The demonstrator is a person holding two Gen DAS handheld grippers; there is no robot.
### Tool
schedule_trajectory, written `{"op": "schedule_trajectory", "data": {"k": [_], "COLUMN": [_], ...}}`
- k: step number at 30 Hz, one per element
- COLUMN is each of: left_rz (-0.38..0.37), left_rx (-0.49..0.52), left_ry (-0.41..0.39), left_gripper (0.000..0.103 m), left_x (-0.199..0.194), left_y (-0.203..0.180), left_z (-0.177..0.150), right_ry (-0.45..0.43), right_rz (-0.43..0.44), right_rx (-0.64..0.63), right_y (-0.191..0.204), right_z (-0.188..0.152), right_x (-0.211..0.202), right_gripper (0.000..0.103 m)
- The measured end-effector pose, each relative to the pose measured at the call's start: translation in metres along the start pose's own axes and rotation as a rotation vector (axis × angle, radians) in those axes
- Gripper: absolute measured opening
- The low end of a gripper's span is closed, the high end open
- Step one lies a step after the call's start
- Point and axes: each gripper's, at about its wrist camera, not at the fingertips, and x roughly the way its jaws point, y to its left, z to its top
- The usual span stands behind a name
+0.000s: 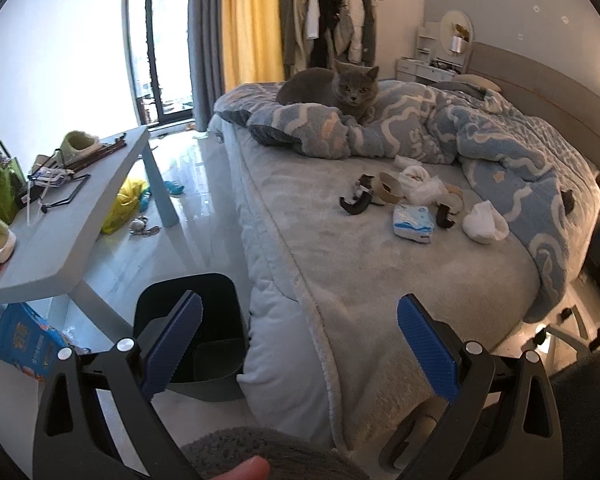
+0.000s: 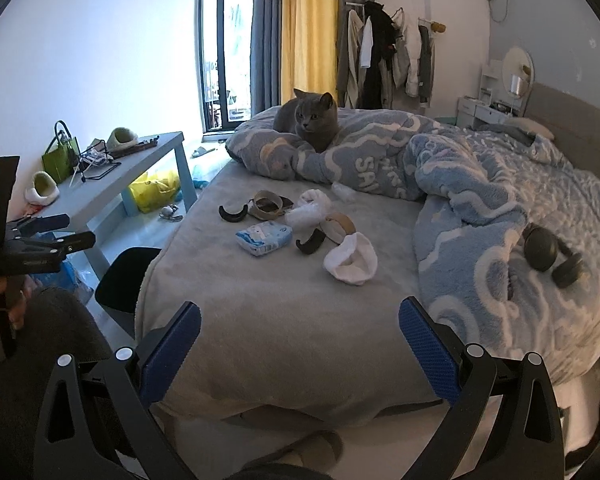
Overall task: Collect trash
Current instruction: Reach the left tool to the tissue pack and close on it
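Trash lies in a cluster on the grey bed sheet point(image 2: 284, 320): a blue-white tissue pack point(image 1: 413, 223) point(image 2: 265, 238), white crumpled wads point(image 1: 485, 224) point(image 2: 351, 260), tape rolls point(image 1: 388, 187) point(image 2: 266, 204), clear plastic wrap point(image 2: 306, 213) and black curved pieces point(image 1: 355, 204) point(image 2: 233, 213). A black bin point(image 1: 192, 332) point(image 2: 126, 280) stands on the floor at the bed's near left corner. My left gripper point(image 1: 299, 354) is open above the bed corner beside the bin. My right gripper point(image 2: 300, 356) is open over the sheet, well short of the trash. Both hold nothing.
A grey cat point(image 1: 336, 87) point(image 2: 309, 120) sits on the blue duvet point(image 2: 480, 200) behind the trash. Headphones point(image 2: 552, 258) lie on the duvet. A cluttered grey low table point(image 1: 64, 232) stands left, with a yellow bag point(image 1: 126, 204) and blue package point(image 1: 22, 338) on the floor.
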Motion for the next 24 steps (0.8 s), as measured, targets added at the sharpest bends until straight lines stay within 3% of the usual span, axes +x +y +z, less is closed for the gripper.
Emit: {"op": "schedule_trajectory", "data": {"k": [6,12,16,19,22,24], "left_rz": [-0.078,-0.100,-0.093,-0.150,-0.120,-0.175], "left_rx": [-0.014,0.030,0.045,0.025,0.040,0.030], "left_ry": [0.025,0.030,0.086,0.101,0.099,0.115], "left_gripper": [0.100,0.100,0.100,0.100,0.100,0.100], "left_x": [-0.004,-0.020,-0.013,-0.008,0.002,0.011], "left_y": [0.011,-0.002,-0.015,-0.017,-0.021,-0.022], "left_z": [0.001,0.008,0.016,0.022,0.031,0.037], "right_ry": [-0.012,0.019,0.022,0.035,0.044,0.054], "right_rz": [0.010,0.016,0.015,0.006,0.003,-0.004], "right_rx": [0.038,0.081,0.090,0.090,0.097,0.102], "right_y": [0.002,0.000,-0.002,-0.007,-0.015,-0.022], "right_z": [0.008,0.013,0.019,0.023,0.025,0.026], "right_x": [0.008,0.029,0.038,0.049,0.062,0.073], "right_gripper": [0.100,0.100,0.100,0.100,0.100,0.100]}}
